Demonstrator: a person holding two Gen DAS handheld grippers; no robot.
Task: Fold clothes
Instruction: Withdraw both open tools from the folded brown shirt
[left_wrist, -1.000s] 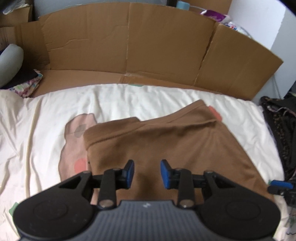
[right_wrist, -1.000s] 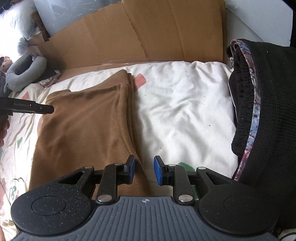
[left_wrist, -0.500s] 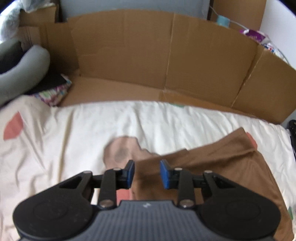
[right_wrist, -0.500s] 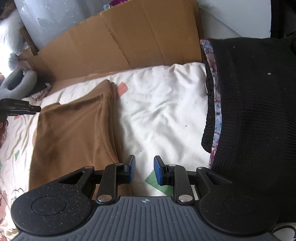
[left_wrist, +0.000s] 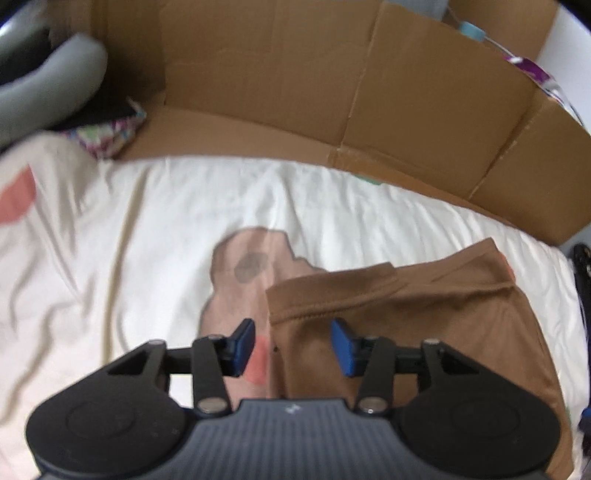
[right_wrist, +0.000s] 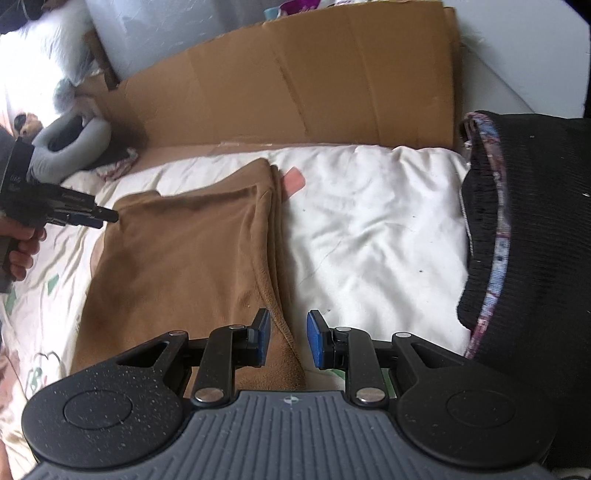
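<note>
A brown garment (right_wrist: 177, 258) lies folded and flat on a white printed bedsheet (right_wrist: 369, 229), filling the left-centre of the right wrist view and the lower right of the left wrist view. Its doubled edge runs down toward the bottom of the right wrist frame.

The right gripper (right_wrist: 287, 339) hangs over that edge at the lower centre, blue pads parted with a clear gap, nothing pinched; the garment's edge lies below the gap.

The left gripper (left_wrist: 293, 347) sits over the garment's left hemmed corner, lower centre of its own frame. Its jaws stand apart and empty, one pad above the sheet, the other above the brown cloth. In the right wrist view it enters from the left edge, held by a hand (right_wrist: 22, 251).

A black knitted garment (right_wrist: 535, 258) with patterned trim is heaped at the right edge. Flattened cardboard (left_wrist: 332, 92) stands along the top, and a grey neck pillow (right_wrist: 70, 147) rests upper left.
</note>
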